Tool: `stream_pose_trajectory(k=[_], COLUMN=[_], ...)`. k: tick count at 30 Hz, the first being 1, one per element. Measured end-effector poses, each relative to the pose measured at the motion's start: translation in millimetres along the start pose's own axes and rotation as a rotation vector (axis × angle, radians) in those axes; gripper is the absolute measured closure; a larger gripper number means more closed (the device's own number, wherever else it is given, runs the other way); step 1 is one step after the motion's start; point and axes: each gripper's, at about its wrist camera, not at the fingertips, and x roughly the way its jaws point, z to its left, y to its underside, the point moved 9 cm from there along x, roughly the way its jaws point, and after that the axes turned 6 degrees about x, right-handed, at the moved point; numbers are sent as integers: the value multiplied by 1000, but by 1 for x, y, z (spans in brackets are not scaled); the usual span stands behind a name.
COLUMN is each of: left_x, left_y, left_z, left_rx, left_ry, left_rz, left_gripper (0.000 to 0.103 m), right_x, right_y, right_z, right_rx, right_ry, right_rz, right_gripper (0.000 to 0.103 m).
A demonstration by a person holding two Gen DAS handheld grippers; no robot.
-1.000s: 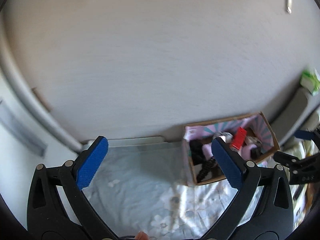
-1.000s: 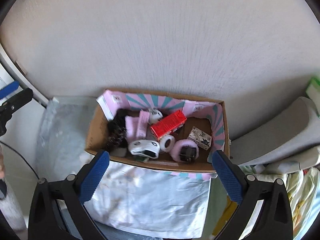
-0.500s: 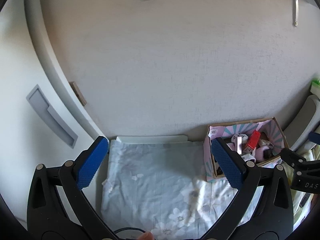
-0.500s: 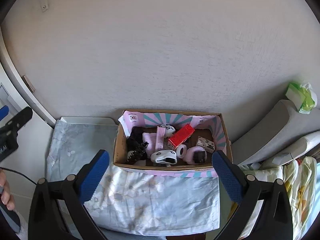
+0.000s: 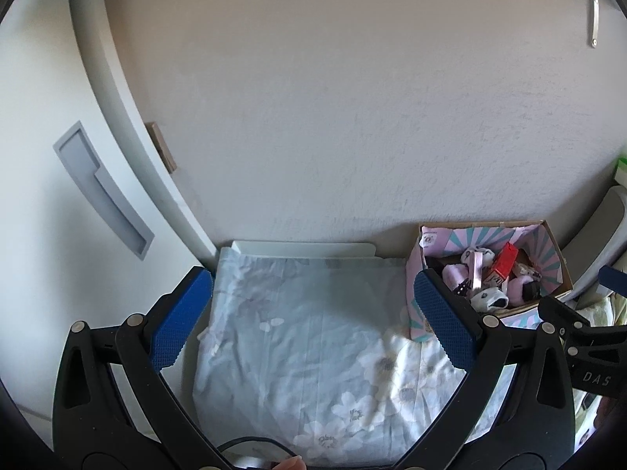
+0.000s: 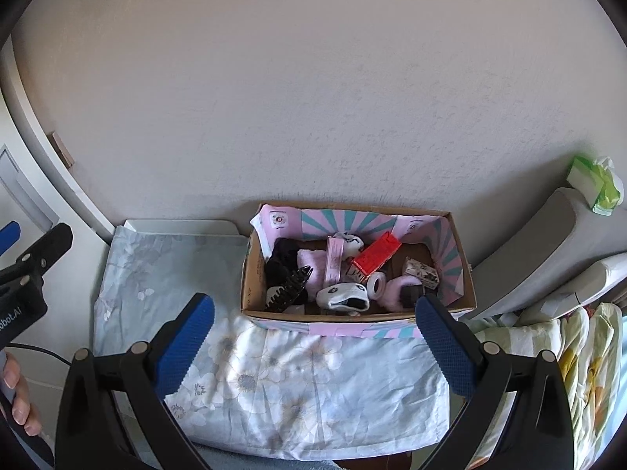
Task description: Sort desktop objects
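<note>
A cardboard box (image 6: pixel 250 274) with pink and teal lining stands against the wall on a floral cloth (image 6: pixel 298 376). It holds a red carton (image 6: pixel 376 254), a black hair claw (image 6: pixel 288 288), pink fluffy items (image 6: pixel 309 264), a white and black sock (image 6: pixel 343 295), a tape roll (image 6: pixel 377 284) and a small printed card (image 6: pixel 421 272). My right gripper (image 6: pixel 313 352) is open and empty, above the cloth in front of the box. My left gripper (image 5: pixel 309 325) is open and empty over the cloth's left part; the box (image 5: pixel 548 246) lies to its right.
A white cabinet with a recessed handle (image 5: pixel 102 188) stands on the left. A grey chair or cushion (image 6: pixel 540 243) with a green tissue pack (image 6: pixel 595 184) is on the right, with bedding (image 6: pixel 588 372) below it. A white board (image 5: pixel 305 248) lies under the cloth by the wall.
Both grippers have pulled back and up from the box; it looks smaller and more cloth shows. Both stay open and empty.
</note>
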Motion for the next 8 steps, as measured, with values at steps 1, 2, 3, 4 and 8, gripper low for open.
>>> stream_pose_trajectory(k=[1,2,3,4,8], left_x=[1,1,1,0,-2], left_y=[0,1,1,1,2], left_z=[1,1,2,2,2], left_rx=[-4,-4,-3,-2,-5], left_ry=[0,-3,-5,-9,-10], left_rz=[2,2,2,0,-11], left_gripper=[0,0,0,0,0], right_x=[0,0,0,0,-1], right_y=[1,1,1,1,1], right_z=[1,3,4,4,5], right_rx=[-4,-7,-8,-9,-10], right_ry=[0,-1,-2,-1,-5], right_rz=[1,0,0,-1,-1], right_gripper=[0,0,1,1,0])
